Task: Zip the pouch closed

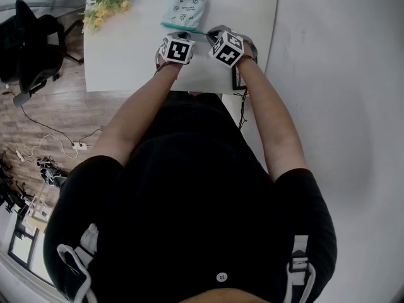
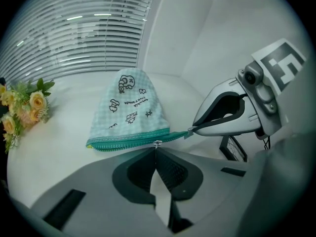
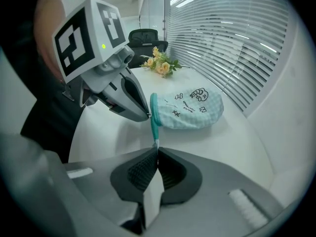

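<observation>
Head view: the pouch (image 1: 184, 6) lies flat on the white table (image 1: 126, 55), with its teal zipper edge (image 1: 180, 26) turned toward you; your left gripper (image 1: 182, 38) and right gripper (image 1: 213, 35) sit side by side on your side of that edge, the left nearer its middle and the right at its right end; a bunch of flowers (image 1: 106, 4) lies on the table to the pouch's left.

Left gripper view: your left fingers are pressed fully together; the small metal zipper pull (image 2: 157, 143) is pinched at their very tips, hard against the pouch's zipper edge and right of its middle; the checked body of the pouch spreads out beyond the tips; the right gripper's tip bites the tab at the zipper edge's right end.

Right gripper view: your right fingers are also closed tight, clamped on the teal end tab (image 3: 155, 135) of the zipper; the pouch lies just beyond the tips, its zipper edge running straight away from them; the left gripper's tip meets that edge farther along.
</observation>
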`<state>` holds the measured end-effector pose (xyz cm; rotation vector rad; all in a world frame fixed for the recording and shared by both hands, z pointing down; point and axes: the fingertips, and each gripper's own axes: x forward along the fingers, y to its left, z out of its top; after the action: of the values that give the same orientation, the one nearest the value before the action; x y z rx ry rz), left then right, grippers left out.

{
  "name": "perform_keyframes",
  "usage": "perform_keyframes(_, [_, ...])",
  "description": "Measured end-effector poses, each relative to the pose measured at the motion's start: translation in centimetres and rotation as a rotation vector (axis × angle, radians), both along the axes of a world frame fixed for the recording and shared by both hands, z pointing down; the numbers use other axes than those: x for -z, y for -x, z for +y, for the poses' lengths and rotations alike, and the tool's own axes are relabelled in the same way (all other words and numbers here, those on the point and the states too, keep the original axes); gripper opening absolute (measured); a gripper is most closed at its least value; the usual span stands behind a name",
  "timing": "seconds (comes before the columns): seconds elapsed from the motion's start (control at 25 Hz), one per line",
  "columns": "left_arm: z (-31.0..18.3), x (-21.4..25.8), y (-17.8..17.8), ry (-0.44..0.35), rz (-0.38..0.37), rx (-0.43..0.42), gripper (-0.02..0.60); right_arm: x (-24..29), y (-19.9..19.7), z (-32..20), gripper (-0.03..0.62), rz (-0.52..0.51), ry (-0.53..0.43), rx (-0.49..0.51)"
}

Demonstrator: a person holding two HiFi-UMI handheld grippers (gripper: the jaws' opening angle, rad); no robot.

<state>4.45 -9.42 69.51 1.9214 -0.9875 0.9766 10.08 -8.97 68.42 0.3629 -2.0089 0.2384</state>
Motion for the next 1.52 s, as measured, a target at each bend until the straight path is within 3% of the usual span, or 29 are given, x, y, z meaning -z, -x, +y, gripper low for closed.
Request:
perform_keyframes(1.04, [-0.4, -0.5, 3.2, 0.013, -0.024, 0.06, 0.009, -0.2, -1.8, -0.3, 0.011, 0.034, -0.017, -0.022])
perform_keyframes(1.52, [-2.3, -1.1, 5.2, -0.036, -0.059, 0.099, 0.009, -0.1, -2.3, -1.0, 0.011, 0.037, -0.033, -0.053])
